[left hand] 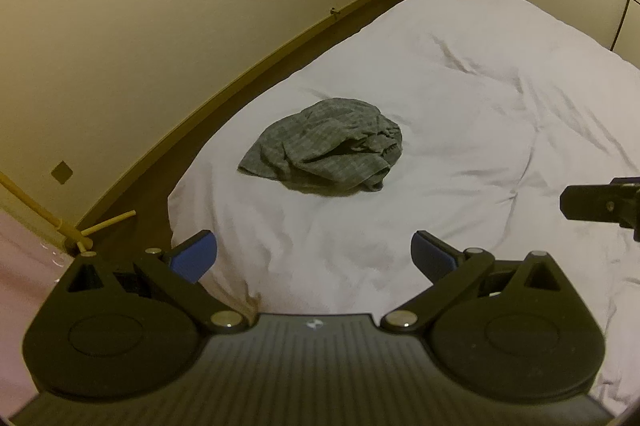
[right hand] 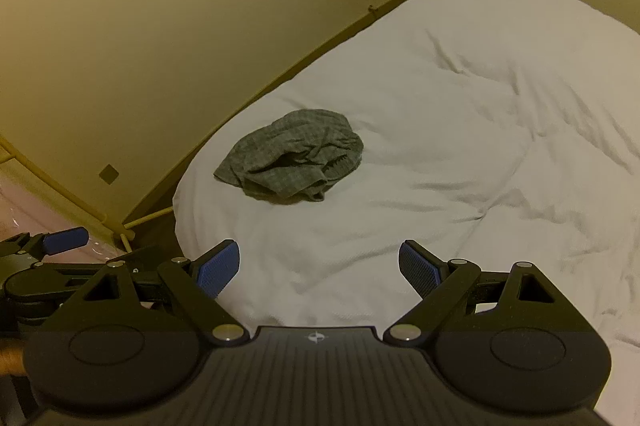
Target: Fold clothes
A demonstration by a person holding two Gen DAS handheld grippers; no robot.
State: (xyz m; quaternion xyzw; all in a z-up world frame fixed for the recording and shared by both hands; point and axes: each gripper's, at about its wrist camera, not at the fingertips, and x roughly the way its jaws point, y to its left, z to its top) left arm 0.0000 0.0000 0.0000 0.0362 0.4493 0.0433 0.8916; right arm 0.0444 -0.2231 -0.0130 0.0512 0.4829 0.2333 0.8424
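Now both grippers hover above the near edge of the bed [left hand: 460, 98], jaws spread wide and empty.
Well ahead of the left gripper [left hand: 314, 258] and right gripper [right hand: 319, 268], a crumpled grey checked garment [left hand: 324, 156] lies on the white duvet, near the bed's left side.

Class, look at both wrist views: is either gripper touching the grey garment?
Apart. Both views show white duvet between the open left gripper, right gripper and the garment.
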